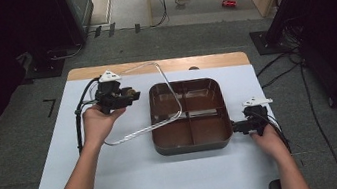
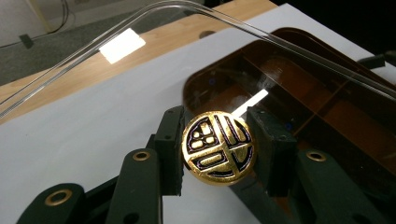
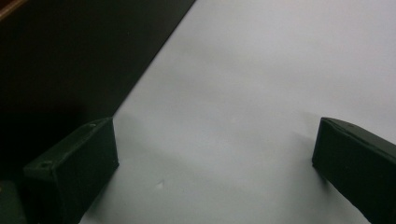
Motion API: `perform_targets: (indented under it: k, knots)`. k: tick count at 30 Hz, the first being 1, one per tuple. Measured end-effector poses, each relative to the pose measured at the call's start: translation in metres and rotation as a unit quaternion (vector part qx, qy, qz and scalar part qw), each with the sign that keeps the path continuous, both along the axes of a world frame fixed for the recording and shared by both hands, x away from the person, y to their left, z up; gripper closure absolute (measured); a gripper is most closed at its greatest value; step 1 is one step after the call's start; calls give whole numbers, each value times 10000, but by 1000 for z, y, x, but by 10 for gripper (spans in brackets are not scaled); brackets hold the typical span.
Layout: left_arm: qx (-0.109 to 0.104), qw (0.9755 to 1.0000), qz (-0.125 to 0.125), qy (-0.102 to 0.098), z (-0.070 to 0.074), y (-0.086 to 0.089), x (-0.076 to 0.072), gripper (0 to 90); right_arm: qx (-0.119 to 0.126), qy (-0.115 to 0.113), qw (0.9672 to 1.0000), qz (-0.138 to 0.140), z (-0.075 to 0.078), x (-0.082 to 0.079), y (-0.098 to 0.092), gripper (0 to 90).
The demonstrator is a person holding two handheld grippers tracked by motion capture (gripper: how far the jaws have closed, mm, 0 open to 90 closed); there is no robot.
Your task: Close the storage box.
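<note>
My left gripper (image 2: 217, 149) has its jaws clamped on the gold-and-black round knob (image 2: 218, 148) of the clear lid (image 2: 196, 18), which I hold tilted up off the brown tray (image 1: 189, 116), one lid edge resting across the tray's left part, presumably to expose the inside. My right gripper (image 3: 212, 172) sits with jaws spread wide and empty over the white table cover (image 3: 261, 84), just beside the tray's right wall, probably to steady it. The tray's four compartments look empty to me.
</note>
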State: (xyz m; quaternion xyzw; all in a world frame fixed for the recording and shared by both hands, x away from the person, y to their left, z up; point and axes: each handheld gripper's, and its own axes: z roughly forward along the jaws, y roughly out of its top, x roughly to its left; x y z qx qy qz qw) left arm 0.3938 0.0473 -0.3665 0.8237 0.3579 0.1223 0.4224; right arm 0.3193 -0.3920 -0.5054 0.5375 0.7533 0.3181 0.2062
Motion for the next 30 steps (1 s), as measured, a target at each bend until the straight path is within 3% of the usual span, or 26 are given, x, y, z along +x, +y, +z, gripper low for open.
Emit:
perform_targets:
  k: [3, 11, 19, 25, 30]
  knots:
    - [83, 9999, -151, 9, -6, -19, -4, 598, -6, -5, 10000, 1, 0, 0, 0, 0]
    - [132, 9990, -426, 99, -16, -50, -11, 598, -5, -5, 10000, 2, 0, 0, 0, 0]
    - [220, 9981, -580, 30, -26, -79, -17, 598, -9, 0, 10000, 5, 0, 0, 0, 0]
    - [120, 9972, -707, 217, -37, -103, -18, 598, -8, 1, 10000, 6, 0, 0, 0, 0]
    - [276, 9962, -804, 208, -43, -124, -22, 597, -12, -2, 10000, 9, 0, 0, 0, 0]
